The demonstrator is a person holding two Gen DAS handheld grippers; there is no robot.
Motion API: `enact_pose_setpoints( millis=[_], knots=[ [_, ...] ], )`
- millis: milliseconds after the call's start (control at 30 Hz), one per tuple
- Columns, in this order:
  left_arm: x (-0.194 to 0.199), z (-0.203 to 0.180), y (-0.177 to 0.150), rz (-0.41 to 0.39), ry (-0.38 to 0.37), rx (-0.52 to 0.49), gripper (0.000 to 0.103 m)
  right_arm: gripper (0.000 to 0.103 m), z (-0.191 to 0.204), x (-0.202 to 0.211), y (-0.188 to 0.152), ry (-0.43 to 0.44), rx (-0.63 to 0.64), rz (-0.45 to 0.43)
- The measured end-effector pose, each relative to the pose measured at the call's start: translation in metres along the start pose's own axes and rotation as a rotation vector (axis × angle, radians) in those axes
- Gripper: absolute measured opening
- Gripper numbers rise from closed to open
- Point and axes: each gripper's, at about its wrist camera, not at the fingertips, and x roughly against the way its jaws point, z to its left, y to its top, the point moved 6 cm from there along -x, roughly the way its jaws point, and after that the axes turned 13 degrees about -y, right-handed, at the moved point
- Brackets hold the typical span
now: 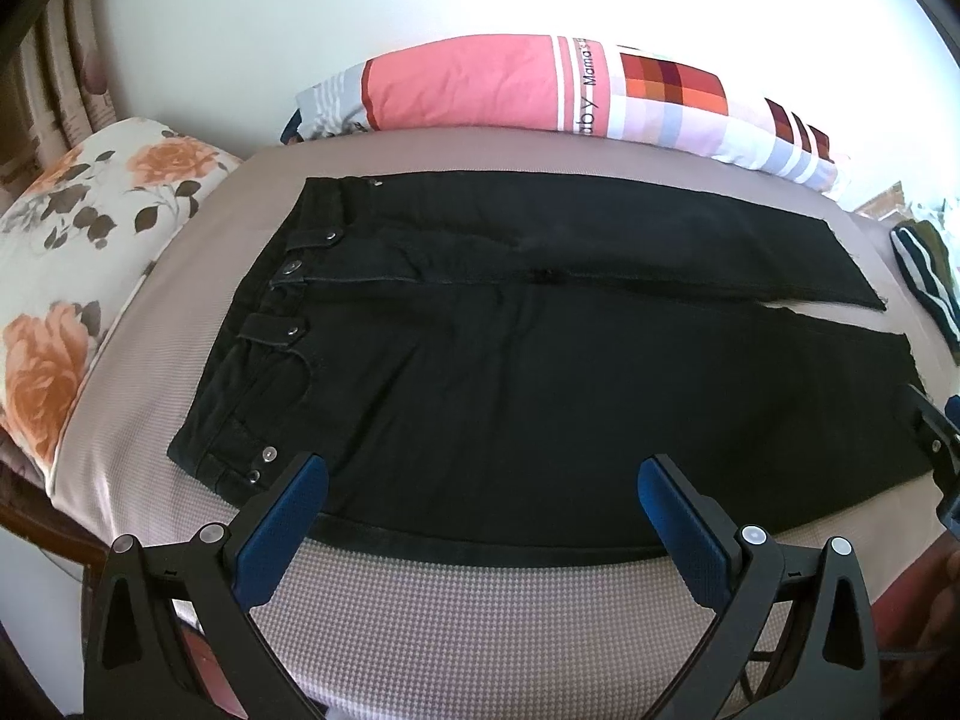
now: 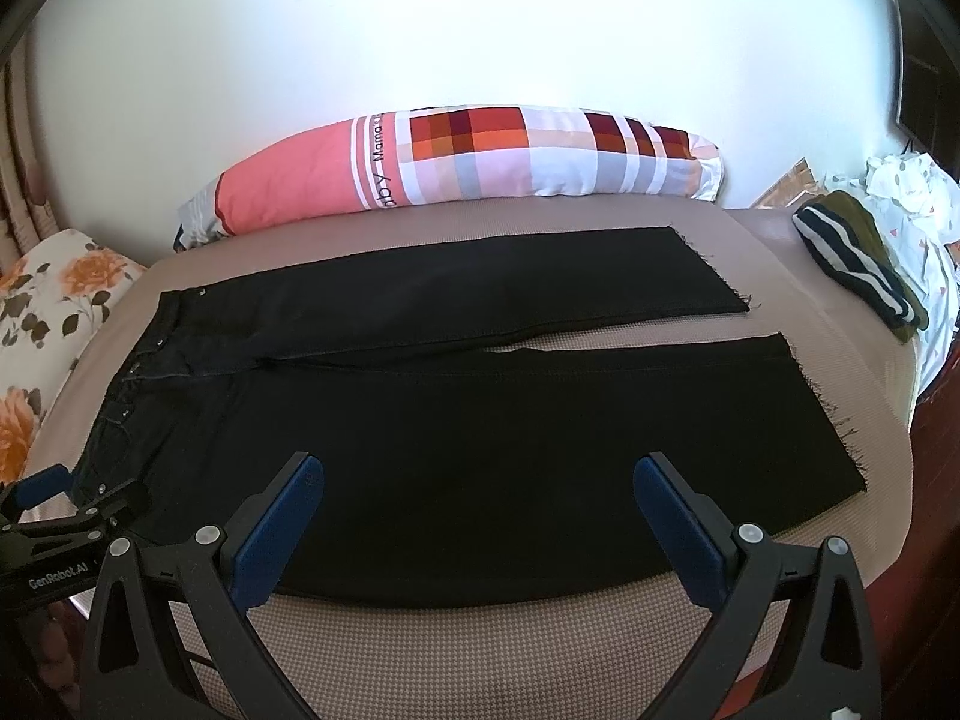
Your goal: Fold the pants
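Black pants [image 1: 540, 372] lie spread flat on the bed, waistband to the left, both legs running right with frayed hems. In the right wrist view the pants [image 2: 480, 438] show a narrow gap between the two legs. My left gripper [image 1: 483, 474] hangs open above the near edge of the near leg, close to the waistband corner, with nothing between its blue pads. My right gripper [image 2: 480, 471] is open too, over the near leg's lower half. The right gripper's tip shows at the left wrist view's right edge [image 1: 939, 450]; the left gripper appears at the right wrist view's left edge [image 2: 66, 510].
The bed has a pink-brown textured cover [image 1: 480, 612]. A floral pillow [image 1: 78, 276] sits at the left end, a long pink and checked bolster [image 2: 468, 162] along the wall. Folded striped and olive clothes [image 2: 858, 264] and a white cloth [image 2: 918, 204] lie at the right end.
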Motion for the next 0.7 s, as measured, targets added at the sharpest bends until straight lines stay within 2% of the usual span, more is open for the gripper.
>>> enact_pose_setpoints(
  millis=[700],
  knots=[
    [0.0070,0.0018,-0.0040,-0.012,0.025,-0.008,0.103,0.103,-0.0029,0.0002,-0.0006,-0.019,0.003,0.001]
  ],
)
